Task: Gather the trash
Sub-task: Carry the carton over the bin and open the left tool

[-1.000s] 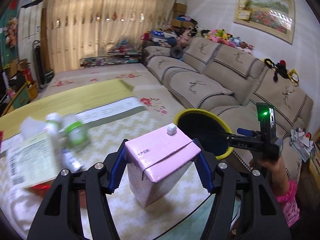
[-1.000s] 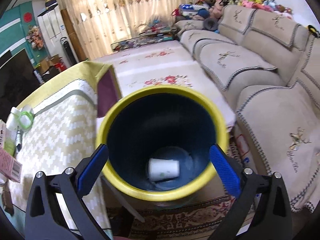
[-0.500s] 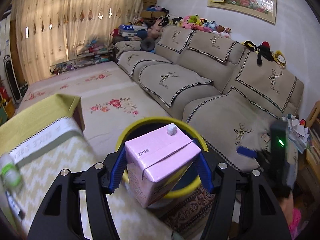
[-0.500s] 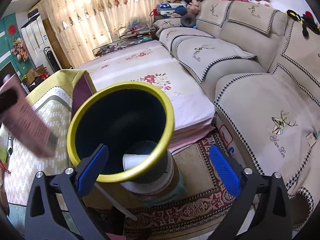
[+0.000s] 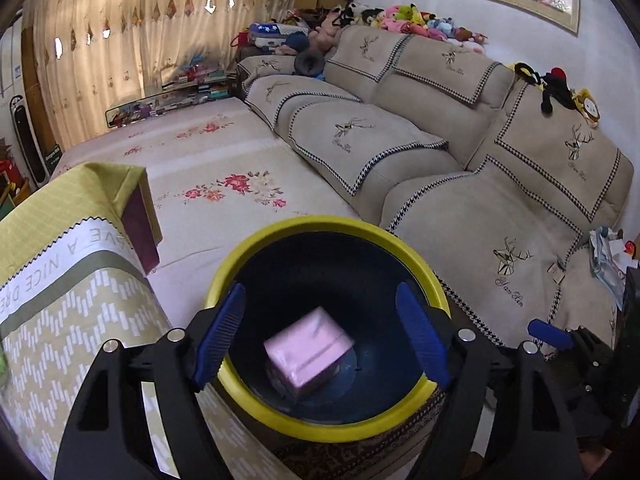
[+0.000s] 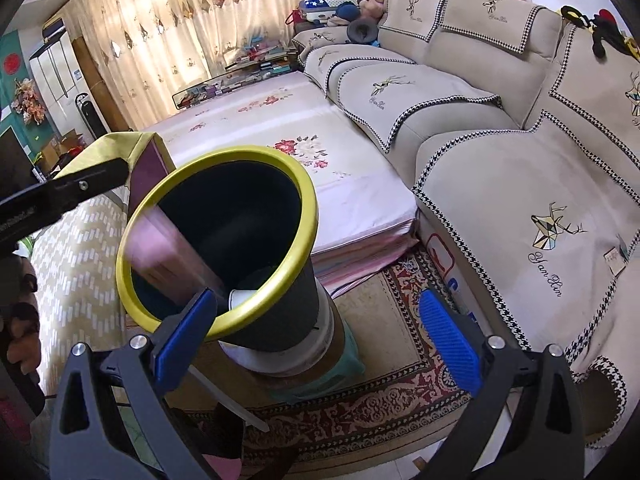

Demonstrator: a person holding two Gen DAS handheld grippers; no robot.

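A pink carton (image 5: 308, 354), blurred, is falling inside the dark bin with the yellow rim (image 5: 328, 224). My left gripper (image 5: 320, 296) hangs right above the bin's mouth. Its jaws are opening, and the carton is below them, clear of both pads. In the right wrist view the carton (image 6: 160, 240) shows as a pink streak at the bin's left rim (image 6: 308, 208), under a left finger (image 6: 68, 196). A white cup (image 6: 244, 300) lies at the bin's bottom. My right gripper (image 6: 316, 300) stands open and empty, in front of the bin and to its right.
The bin stands on a white bucket (image 6: 320, 344) over a patterned rug (image 6: 400, 380). A table with a yellow-green cloth (image 5: 60, 320) is to its left. A flowered floor mattress (image 5: 220, 168) lies behind it. A beige sofa (image 5: 440, 160) runs along the right.
My left gripper carried the pink carton from over the table to above the bin, then let it go. The right gripper drifted to the right of the bin.
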